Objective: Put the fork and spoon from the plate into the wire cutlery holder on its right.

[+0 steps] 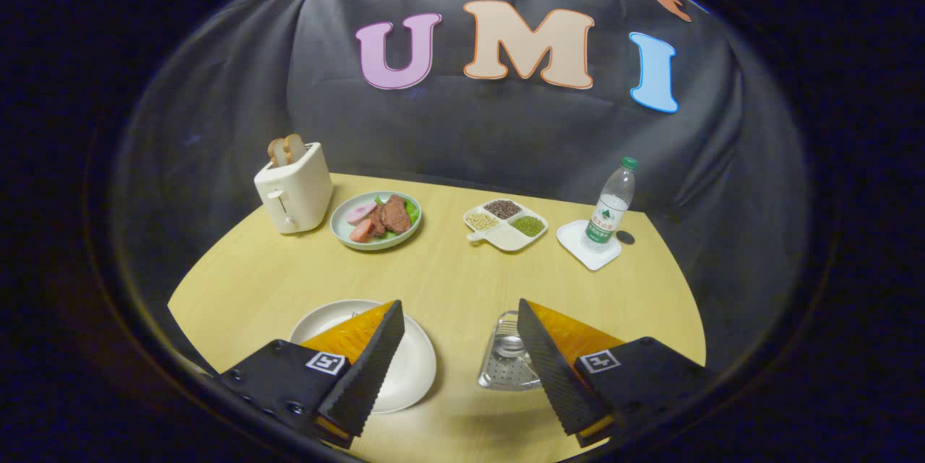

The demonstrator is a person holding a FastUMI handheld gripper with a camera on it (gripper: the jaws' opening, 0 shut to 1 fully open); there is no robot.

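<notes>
Pale wood round table [448,282], bearing everything. Landmark: white plate [412,369] near the front edge, partly hidden behind one finger; fork and spoon not discernible on its visible part. Just right of the plate, the wire cutlery holder [506,365], shiny metal, partly covered by the other finger. Gripper [460,318] held above the table, fingers spread wide, gripping nothing, bare tabletop in the gap; plate under one finger, holder under the other. Well beyond the plate, to the back left, a cream toaster [294,192] with two bread slices standing up out of it. Just right of the toaster, a pale green dish [376,221] of meat, greens and pink slices. Beyond the plate to the right, a white divided tray [505,224] of beans and grains. Farther right again, a clear water bottle [613,206] with green cap, upright on a white square coaster [589,246].
</notes>
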